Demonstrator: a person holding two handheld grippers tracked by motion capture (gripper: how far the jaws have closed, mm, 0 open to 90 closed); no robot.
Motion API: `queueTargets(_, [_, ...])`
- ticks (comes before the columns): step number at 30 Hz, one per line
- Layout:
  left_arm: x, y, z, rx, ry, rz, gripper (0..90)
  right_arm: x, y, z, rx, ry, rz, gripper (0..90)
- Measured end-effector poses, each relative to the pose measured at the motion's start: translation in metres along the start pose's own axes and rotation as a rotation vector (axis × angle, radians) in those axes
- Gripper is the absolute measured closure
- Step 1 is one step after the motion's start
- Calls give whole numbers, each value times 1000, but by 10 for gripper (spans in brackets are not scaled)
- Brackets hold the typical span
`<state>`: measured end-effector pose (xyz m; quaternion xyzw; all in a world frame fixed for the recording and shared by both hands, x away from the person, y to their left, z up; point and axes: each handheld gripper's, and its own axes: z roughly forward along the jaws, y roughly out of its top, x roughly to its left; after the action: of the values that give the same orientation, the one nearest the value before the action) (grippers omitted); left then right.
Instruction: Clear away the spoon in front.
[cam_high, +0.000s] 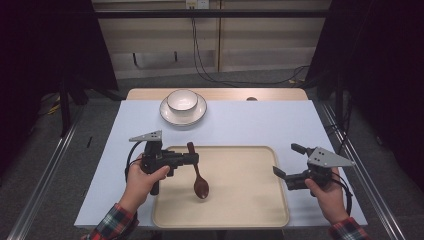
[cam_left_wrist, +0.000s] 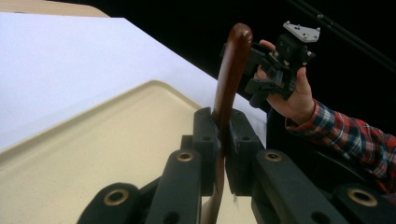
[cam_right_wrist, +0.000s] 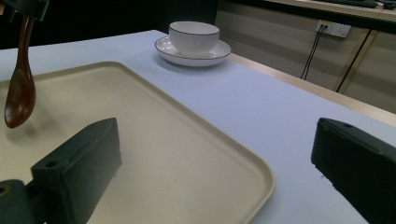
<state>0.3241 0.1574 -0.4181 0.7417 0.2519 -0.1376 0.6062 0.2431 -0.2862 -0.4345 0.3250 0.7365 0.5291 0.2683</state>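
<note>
Nearest to the person, a beige tray (cam_high: 240, 200) lies on the counter (cam_high: 280, 125), which has a pale blue cover. The tray surface is bare; a brown wooden spoon (cam_high: 199, 177) hangs above it, with the bowl end lowest, near the tray and casting a shadow on it. In the right gripper view the spoon (cam_right_wrist: 19, 79) is clearly lifted off the tray (cam_right_wrist: 187, 154).

The left gripper (cam_high: 192, 159) is clenched on the spoon handle. In the left gripper view the two pads press the handle (cam_left_wrist: 231, 79) from both sides, and the handle rises up between them. The left hand (cam_high: 142, 182) holds the gripper over the left edge of the tray, pointing to the right across it.

The right gripper (cam_high: 286, 162) is released, with its jaws standing wide apart and nothing between them. The right hand (cam_high: 327, 195) holds it just beside the right edge of the tray, pointing towards the left.

Farther away, at the back of the counter, a white bowl (cam_high: 182, 100) stands in a white plate (cam_high: 172, 116). I cannot tell whether anything is in the bowl.
</note>
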Motion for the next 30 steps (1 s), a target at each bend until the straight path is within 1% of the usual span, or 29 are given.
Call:
queueTargets(6, [0,-2,2,16,-2,2,840,0,0,0,1,0,2,13])
queueTargets(9, [1,-4,4,20,4,-2,840,0,0,0,0,2,0,13])
queueTargets(11, [1,-5,6,24,-2,-9,840,0,0,0,0,1,-3,13])
queueTargets(17, [2,-9,8,52,6,0,840,0,0,0,7,-1,-3,13])
queueTargets(22, [4,-12,10,51,-5,-18,840,0,0,0,0,4,-6,13])
queueTargets(25, [4,-12,10,49,9,-13,838,0,0,0,2,5,-4,13])
queueTargets(28, [4,-12,11,46,8,-10,837,1,1,0,5,3,-5,13])
queueTargets(30, [4,-13,11,47,5,-15,836,0,0,0,6,5,-6,13])
